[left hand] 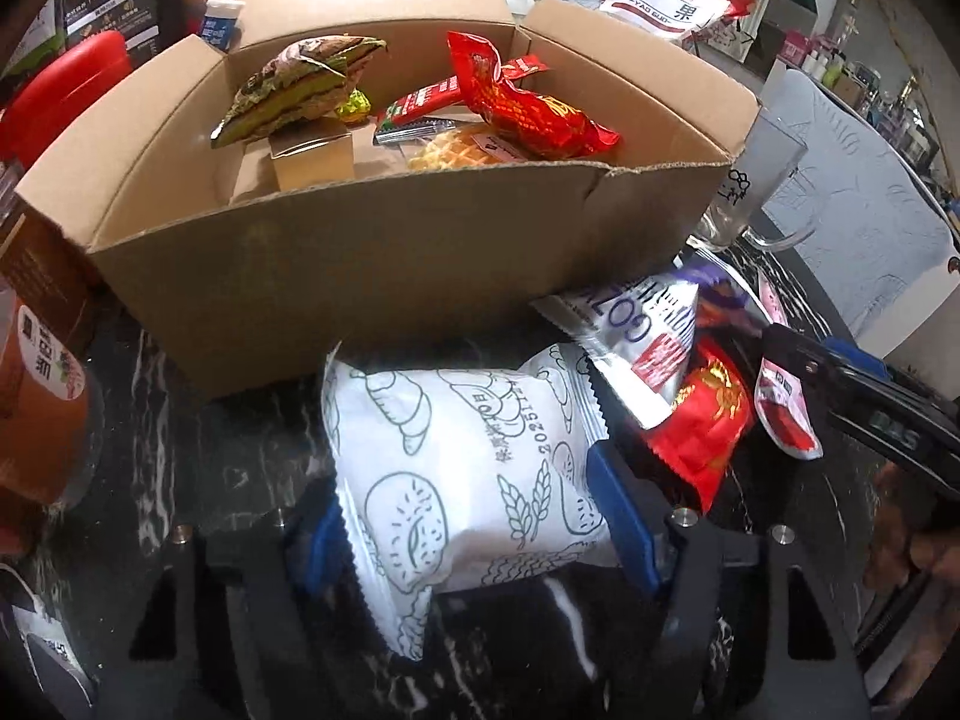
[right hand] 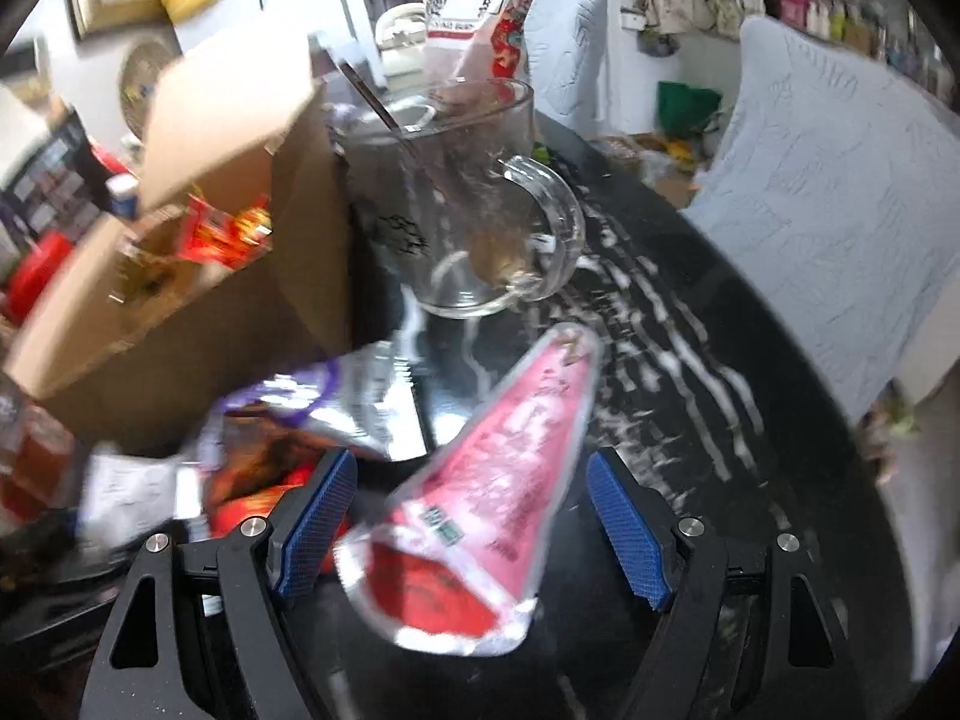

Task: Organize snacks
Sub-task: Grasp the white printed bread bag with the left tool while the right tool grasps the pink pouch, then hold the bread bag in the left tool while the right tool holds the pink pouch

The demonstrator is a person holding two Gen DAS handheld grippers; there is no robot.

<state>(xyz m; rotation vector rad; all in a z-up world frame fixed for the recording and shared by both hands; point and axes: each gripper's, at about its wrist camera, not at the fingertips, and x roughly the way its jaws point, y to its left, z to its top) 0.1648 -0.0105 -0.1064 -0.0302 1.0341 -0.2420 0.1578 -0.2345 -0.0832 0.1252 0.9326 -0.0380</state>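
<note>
Several snacks fill the cardboard box (left hand: 384, 276); left fingers (left hand: 624, 516) apparently clasp white packet (left hand: 456, 468), right fingers (right hand: 318, 510) spread.

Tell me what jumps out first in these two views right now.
The open cardboard box fills the middle of the left view, with snacks already inside, a red packet on top. Just in front of it, the left gripper straddles a white bread packet on the dark marble table. In the right view, a pink pouch lies between the open right gripper pads, below a glass mug.
</note>
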